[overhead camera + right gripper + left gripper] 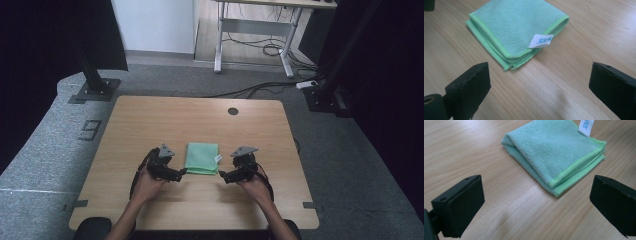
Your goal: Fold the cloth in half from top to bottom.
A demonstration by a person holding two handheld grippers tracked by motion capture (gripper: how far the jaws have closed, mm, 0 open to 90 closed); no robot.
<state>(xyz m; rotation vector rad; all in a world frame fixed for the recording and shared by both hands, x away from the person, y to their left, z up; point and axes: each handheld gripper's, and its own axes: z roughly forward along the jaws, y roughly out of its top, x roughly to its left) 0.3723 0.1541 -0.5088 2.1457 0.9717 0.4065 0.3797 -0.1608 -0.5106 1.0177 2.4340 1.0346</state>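
1. The folded green microfibre cloth [202,158] lies flat on the light wooden table [150,120], between the left gripper [181,172] and right gripper [223,175].
2. Both stand with jaws wide apart, holding nothing (fold apparently finished).
3. Next, I judge, simply withdrawing without snagging its white label [540,40].

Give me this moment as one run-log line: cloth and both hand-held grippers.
cloth: green, folded, flat on table | left hand-held gripper: open, beside cloth, holding nothing | right hand-held gripper: open, beside cloth, holding nothing
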